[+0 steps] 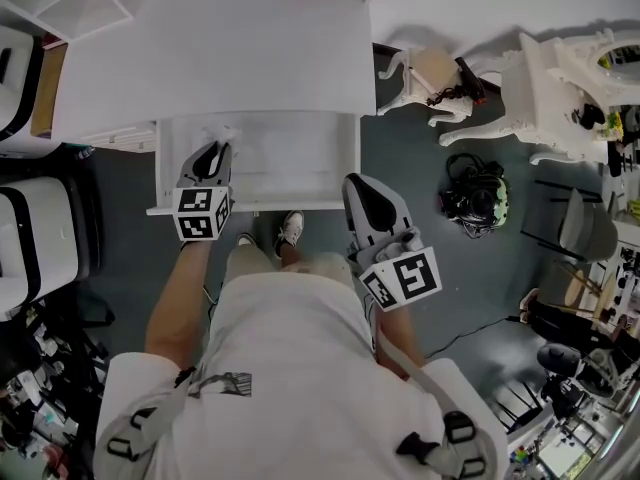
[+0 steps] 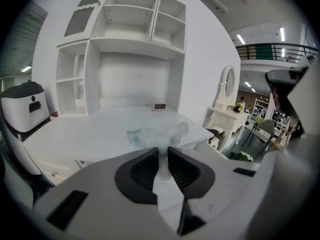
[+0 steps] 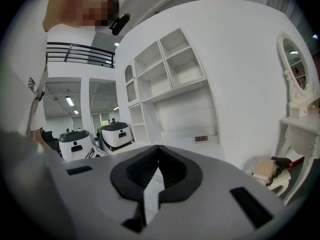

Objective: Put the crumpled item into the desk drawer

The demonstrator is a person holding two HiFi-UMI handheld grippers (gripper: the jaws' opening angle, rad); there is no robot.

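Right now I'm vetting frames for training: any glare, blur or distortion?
Head view: even light, white desk nearly washed out. Left gripper view: fisheye bend, dark corners, crumpled item blends into the desk. Right gripper view: same bend and corners.

Dark grey floor (image 1: pixel 500 273) all round. Fancy white dressing table (image 1: pixel 560 98) at upper right, with an oval mirror (image 2: pixel 228 84). White cubby shelving (image 2: pixel 135 24) up top, strip lights (image 2: pixel 242 39) overhead, and maybe a mezzanine railing (image 2: pixel 270 48) far back.
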